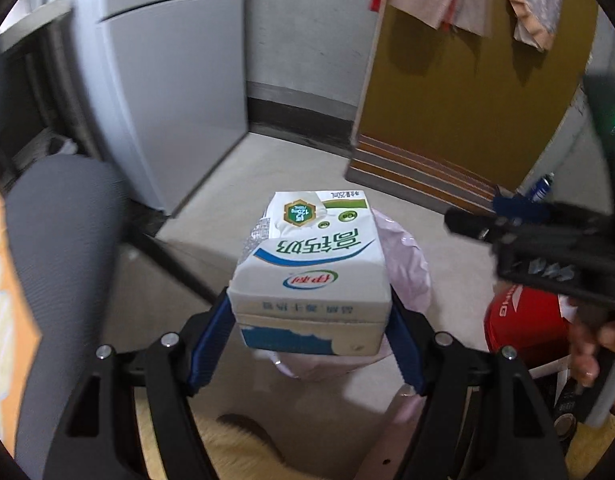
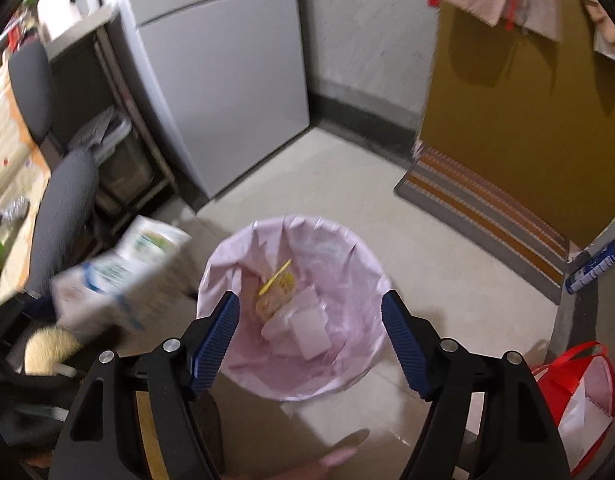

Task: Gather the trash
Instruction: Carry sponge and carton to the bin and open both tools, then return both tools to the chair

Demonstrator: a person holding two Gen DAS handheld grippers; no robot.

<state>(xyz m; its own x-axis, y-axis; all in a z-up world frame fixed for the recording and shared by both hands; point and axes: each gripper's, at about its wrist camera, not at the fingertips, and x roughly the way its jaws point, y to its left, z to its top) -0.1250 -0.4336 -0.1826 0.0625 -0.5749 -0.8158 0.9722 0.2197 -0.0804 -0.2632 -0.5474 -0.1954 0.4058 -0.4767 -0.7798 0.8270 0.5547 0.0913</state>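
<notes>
Milk carton (image 1: 311, 272) sits clamped between the blue pads (image 1: 211, 344) of the left gripper (image 1: 307, 340) in the left wrist view, the jaws pinching it by its two sides near the bottom end. Behind and below the carton shows the pink liner of the trash bin (image 1: 411, 264), so the load hangs above or just short of the bin mouth; which of the two, this view does not settle. At the right edge the other tool is seen from the side, with a hand (image 1: 587, 344) on its handle.

From the right wrist view, the right gripper (image 2: 311, 336) hangs over the trash bin (image 2: 235, 264) with its jaws spread and nothing between them; wrappers and paper scraps already lie in the liner. The carton (image 2: 119, 276), blurred, is at the left, beside the bin rim and apparently not yet over the opening.

Judged from this, the step in hand is carrying the carton to the bin. Next it needs bringing over the opening, then the left jaws let go.
</notes>
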